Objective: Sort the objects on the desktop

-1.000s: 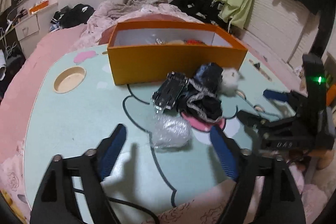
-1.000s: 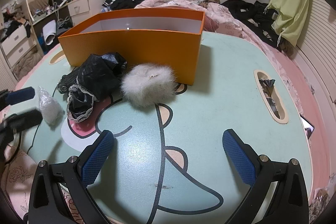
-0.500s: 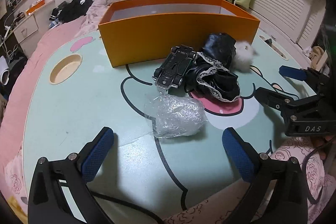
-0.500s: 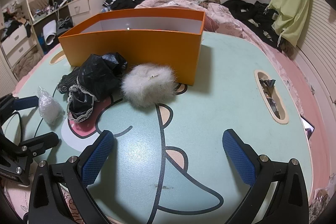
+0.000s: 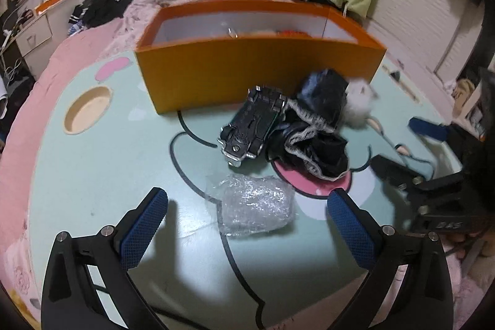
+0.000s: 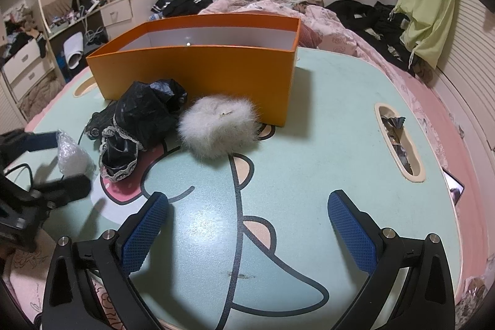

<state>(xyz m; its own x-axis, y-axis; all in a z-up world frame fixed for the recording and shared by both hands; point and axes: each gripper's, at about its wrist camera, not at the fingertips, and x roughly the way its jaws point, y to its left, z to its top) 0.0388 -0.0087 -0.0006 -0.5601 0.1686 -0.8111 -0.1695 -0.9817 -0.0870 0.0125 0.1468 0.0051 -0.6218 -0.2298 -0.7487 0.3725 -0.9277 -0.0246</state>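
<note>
A crumpled bubble-wrap bundle lies on the table, and my left gripper stands open astride it, pads clear of it on both sides. Beyond it lie a black toy car, a black lace-trimmed cloth and a white fluffy ball, all in front of an orange box. My right gripper is open over bare table, nearer than the fluffy ball, with nothing between its fingers. The right wrist view shows the left gripper at the left around the bubble wrap.
The green cartoon table has a round recess at the left and a long slot holding wrappers at the right. A phone lies at the right edge. A bed strewn with clothes stands behind the box.
My left gripper's jaws have spread wider and it has moved closer to the bubble wrap, which now sits between its fingertips. The right gripper has stayed still.
</note>
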